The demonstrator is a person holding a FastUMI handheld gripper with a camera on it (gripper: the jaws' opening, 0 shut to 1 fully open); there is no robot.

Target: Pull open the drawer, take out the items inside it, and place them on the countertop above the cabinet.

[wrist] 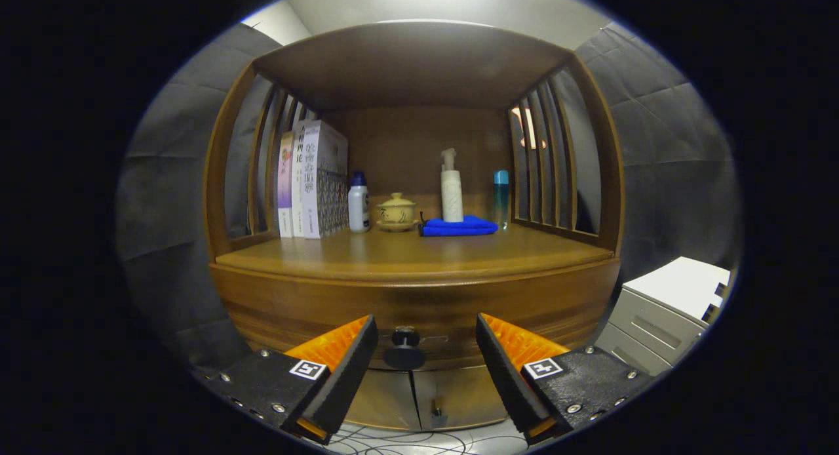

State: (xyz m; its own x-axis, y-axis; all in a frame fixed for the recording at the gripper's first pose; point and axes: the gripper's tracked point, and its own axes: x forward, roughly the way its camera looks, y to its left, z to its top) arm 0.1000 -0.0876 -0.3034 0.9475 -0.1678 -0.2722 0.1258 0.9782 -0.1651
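Bench: wooden cabinet countertop (pixel 419 255) lies above the closed wooden drawer front (pixel 419 304).
Left: upright books (pixel 313 179); white bottle with blue cap (pixel 358 202) just beside them.
Centre: lidded ceramic cup (pixel 396 212).
Right: white pump bottle (pixel 451 187) behind folded blue cloth (pixel 457 227); blue bottle (pixel 501 198) rightmost.
Tool (pixel 426 340): fingers spread, round black drawer knob (pixel 404 350) between them, untouched.

Books (pixel 313 179) stood upright beside a white bottle (pixel 358 204) and a lidded teacup (pixel 396 212). A pump bottle (pixel 451 187) rose behind a folded blue cloth (pixel 459 227), near a blue-capped bottle (pixel 501 198). A white drawer unit (pixel 662 317) stood apart.
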